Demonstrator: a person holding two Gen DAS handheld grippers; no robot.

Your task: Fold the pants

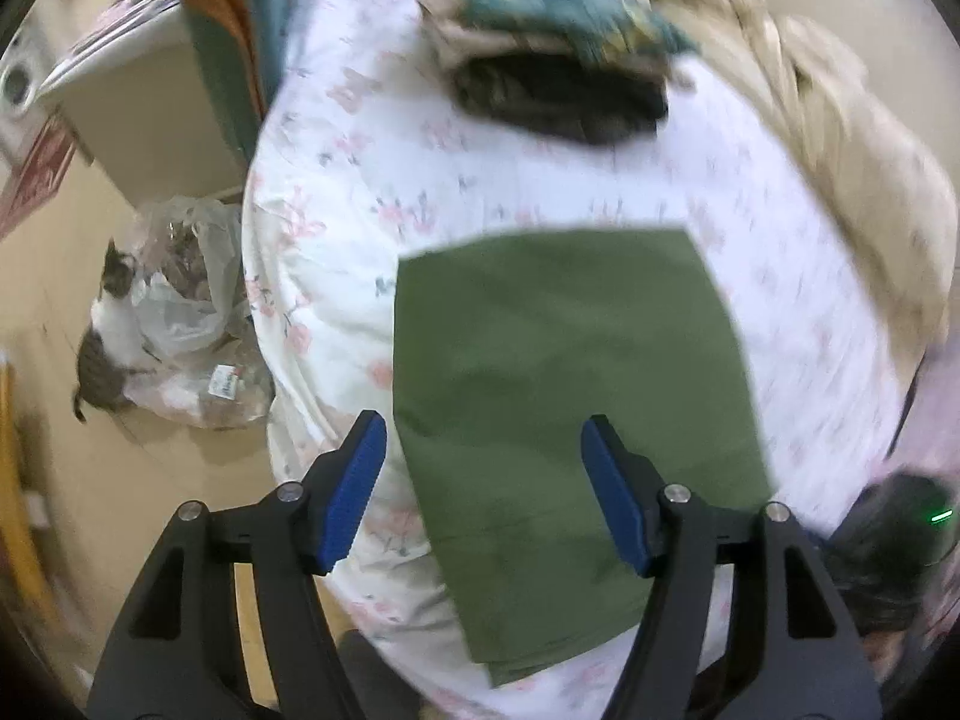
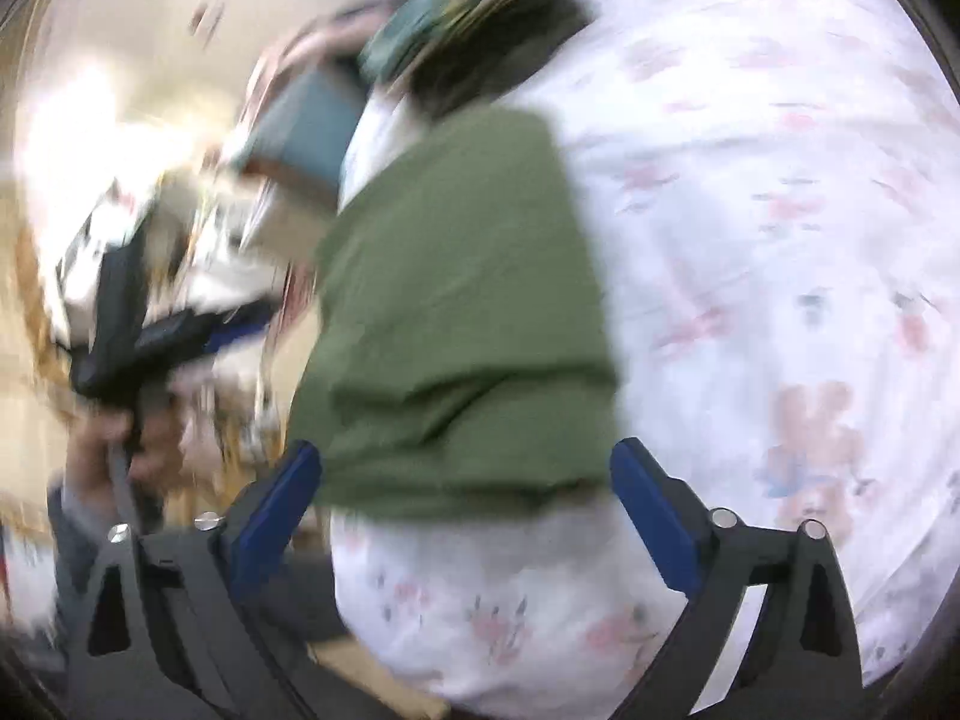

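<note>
Two spread grippers over folded green pants on the bed.

Folded pants (image 1: 576, 396) lie flat on the floral bedsheet (image 1: 336, 192). Left hand-held gripper (image 1: 483, 495) and right hand-held gripper (image 2: 465, 525) both hang spread, holding nothing. Beside the bed, a clear plastic bag (image 1: 180, 312) on the floor bulges with blurred clutter.

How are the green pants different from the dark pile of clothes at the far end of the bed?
The green pants lie flat as a neat folded rectangle; the dark pile of clothes is heaped and rumpled. The green pants are one plain colour; the pile mixes black, tan and teal. The green pants lie just in front of the open left gripper and right gripper; the pile is far from both. Both rest on the flowery bedsheet.
</note>
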